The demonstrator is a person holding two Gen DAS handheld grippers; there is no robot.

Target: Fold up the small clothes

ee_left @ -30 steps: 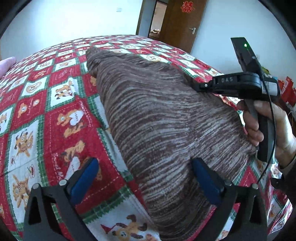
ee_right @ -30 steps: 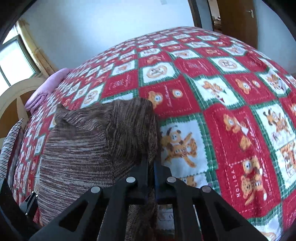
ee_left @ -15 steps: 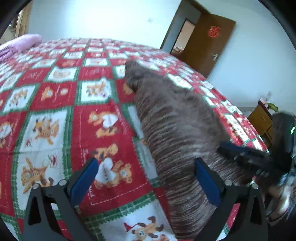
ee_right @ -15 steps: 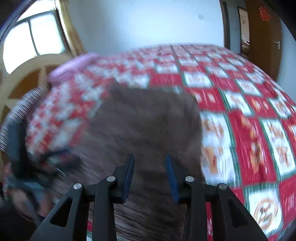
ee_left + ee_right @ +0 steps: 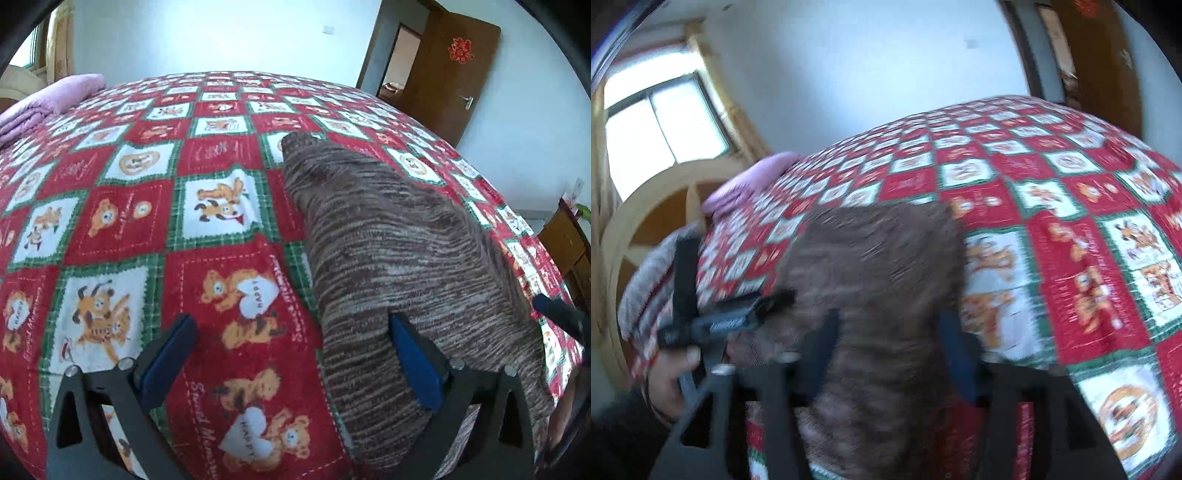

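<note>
A brown striped knit garment (image 5: 388, 251) lies folded in a long shape on the red and white patchwork bedspread (image 5: 140, 221). It also shows, blurred, in the right wrist view (image 5: 871, 280). My left gripper (image 5: 291, 354) is open and empty at the garment's near left edge; its right finger (image 5: 413, 354) is over the cloth. My right gripper (image 5: 890, 350) is open and empty, above the garment's near end. The left gripper appears at the left in the right wrist view (image 5: 738, 317), and the right gripper's tip shows at the right edge of the left wrist view (image 5: 557, 314).
A pink folded blanket (image 5: 48, 96) lies at the bed's far left. A wooden headboard (image 5: 646, 229) and window (image 5: 665, 136) stand beyond it. A brown door (image 5: 454, 70) is open at the far right, with a wooden cabinet (image 5: 565, 243) beside the bed.
My right gripper let go of the garment's corner, opened wide, and pulled back towards the near end. My left gripper swung left, staying open.
</note>
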